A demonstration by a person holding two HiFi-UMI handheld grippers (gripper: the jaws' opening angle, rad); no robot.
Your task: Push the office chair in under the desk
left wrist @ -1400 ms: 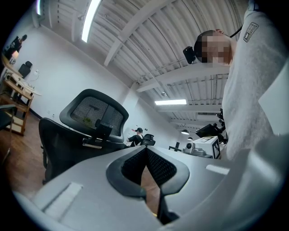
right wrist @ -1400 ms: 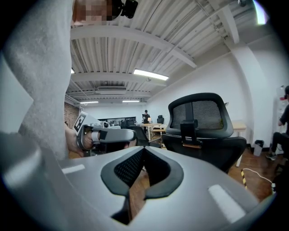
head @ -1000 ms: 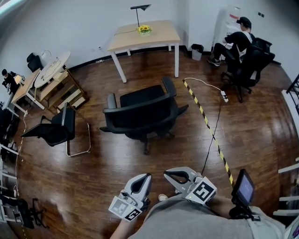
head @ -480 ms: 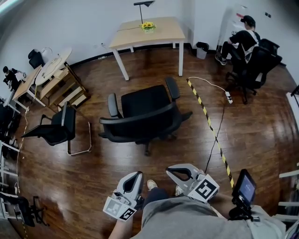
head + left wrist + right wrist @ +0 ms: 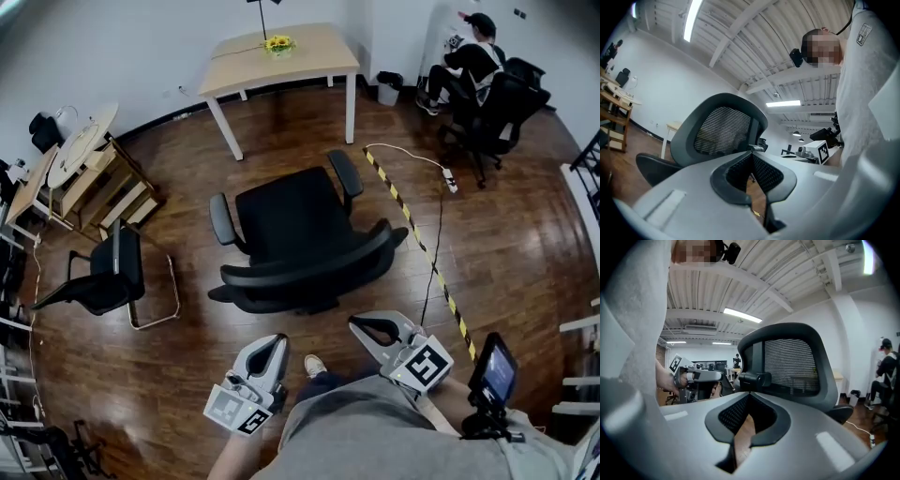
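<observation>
A black mesh-back office chair [image 5: 298,225] stands in the middle of the wooden floor, its seat turned toward the light wood desk [image 5: 302,64] at the back wall and its backrest [image 5: 314,267] toward me. A stretch of bare floor lies between chair and desk. My left gripper [image 5: 271,343] is shut and empty, a short way behind the backrest's left half [image 5: 723,131]. My right gripper [image 5: 362,325] is also shut and empty, close behind the backrest's right end [image 5: 793,363]. Neither gripper touches the chair. In the gripper views each pair of fingertips, left [image 5: 751,153] and right [image 5: 749,393], meets.
A black cantilever chair [image 5: 105,274] stands at the left, with wooden shelving [image 5: 92,178] behind it. Yellow-black tape [image 5: 414,239] and a cable with a power strip [image 5: 448,180] run along the floor on the right. A person [image 5: 472,64] sits at the back right. A yellow flower pot [image 5: 277,43] is on the desk.
The chair has come closer and lower in the head view, and both grippers now sit nearer its backrest. Both stay shut.
</observation>
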